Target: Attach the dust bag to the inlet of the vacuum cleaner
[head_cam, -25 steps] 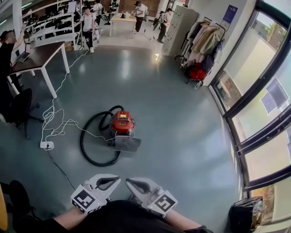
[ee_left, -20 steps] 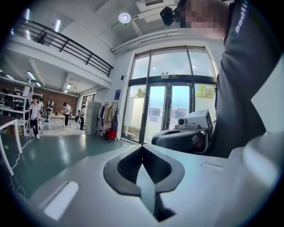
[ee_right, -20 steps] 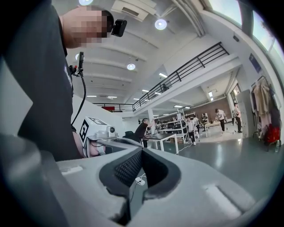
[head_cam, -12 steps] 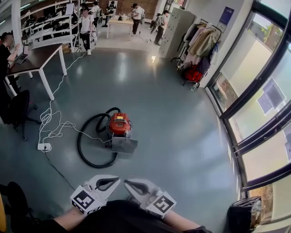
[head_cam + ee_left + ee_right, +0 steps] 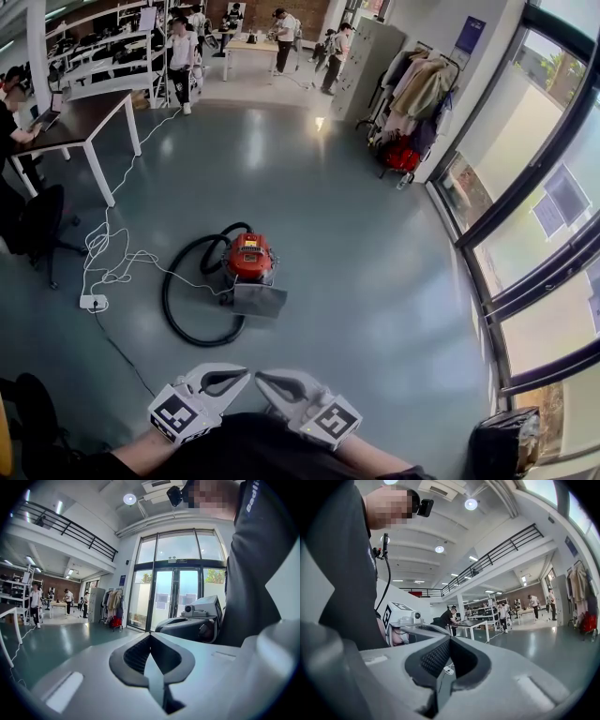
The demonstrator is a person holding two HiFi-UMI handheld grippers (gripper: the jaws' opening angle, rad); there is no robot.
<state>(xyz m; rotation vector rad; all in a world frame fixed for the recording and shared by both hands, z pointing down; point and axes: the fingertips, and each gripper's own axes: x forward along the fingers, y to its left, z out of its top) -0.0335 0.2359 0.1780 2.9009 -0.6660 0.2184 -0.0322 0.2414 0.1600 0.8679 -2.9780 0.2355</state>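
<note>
Claws: left gripper (image 5: 242, 373) and right gripper (image 5: 264, 379) are sitting closed, empty;
Approach: vacuum cleaner (image 5: 250, 257) is lying well apart; worth walking close before opening

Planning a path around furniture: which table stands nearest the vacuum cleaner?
The dark-topped table with white legs, at the left of the head view, is nearest the vacuum cleaner. The light table stands far back in the room.

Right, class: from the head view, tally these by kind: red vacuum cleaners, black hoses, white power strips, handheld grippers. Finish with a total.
red vacuum cleaner: 1
black hose: 1
white power strip: 1
grippers: 2 (left gripper, right gripper)
Total: 5
</note>
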